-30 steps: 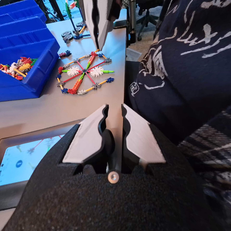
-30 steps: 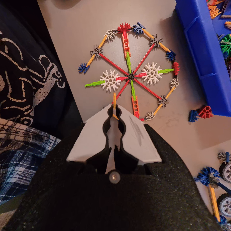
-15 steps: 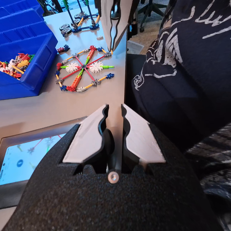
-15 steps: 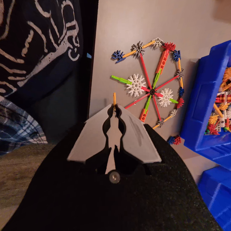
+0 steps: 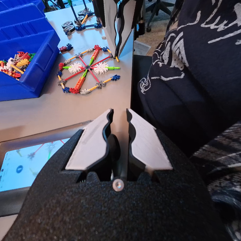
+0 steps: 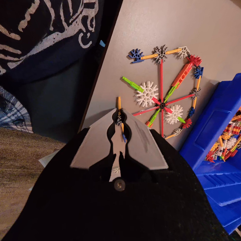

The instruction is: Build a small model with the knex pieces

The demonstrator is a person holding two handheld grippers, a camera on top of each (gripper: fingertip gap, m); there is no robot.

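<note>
Right wrist view: right hand-held gripper (image 6: 119, 108) pinches a yellow rod (image 6: 119, 102) beside the toy wheel (image 6: 162, 104); left hand-held gripper (image 5: 119, 112) hangs part-open, empty, above the tabletop (image 5: 65, 112).

Blue bin (image 5: 39, 54) stuffed with loose pieces sits beside the wheel (image 5: 87, 69) on the surface (image 5: 65, 110); tablet (image 5: 19, 169) nearby.

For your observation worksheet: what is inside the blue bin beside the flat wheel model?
The blue bin holds a loose heap of mixed coloured construction pieces. Its walls hide the lower layers, so nothing underneath can be told.
</note>
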